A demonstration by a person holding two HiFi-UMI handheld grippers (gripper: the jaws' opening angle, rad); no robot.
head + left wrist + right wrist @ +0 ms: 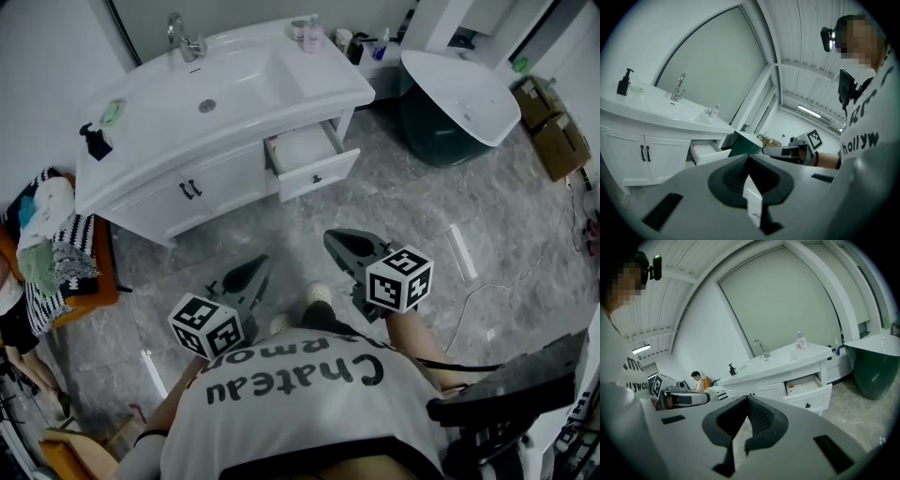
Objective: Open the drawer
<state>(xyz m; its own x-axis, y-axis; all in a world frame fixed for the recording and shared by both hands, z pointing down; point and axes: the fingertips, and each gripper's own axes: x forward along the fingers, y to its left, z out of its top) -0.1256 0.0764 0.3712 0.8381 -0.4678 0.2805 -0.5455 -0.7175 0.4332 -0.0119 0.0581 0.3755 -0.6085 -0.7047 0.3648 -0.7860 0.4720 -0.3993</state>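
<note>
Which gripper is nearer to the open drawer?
Right. The right gripper hangs in front of the drawer, apart from it; the left gripper is farther back and further left in the head view.

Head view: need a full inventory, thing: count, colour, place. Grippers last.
vanity: 1, white, upper left
faucet: 1, chrome, back of the vanity top
drawer: 1, white, pulled open at the vanity's right end
cabinet doors: 2, white with dark handles, left of the drawer
pump bottle: 1, black, left end of the vanity top
pink bottle: 1, pink, back right of the vanity top
tub: 1, white inside, dark green outside, upper right
cardboard boxes: 2, brown, far right
clothes pile: 1, mixed colours, on the orange seat, left edge
left gripper: 1, grey, shut and empty, low centre
right gripper: 1, grey, shut and empty, beside the left one
</note>
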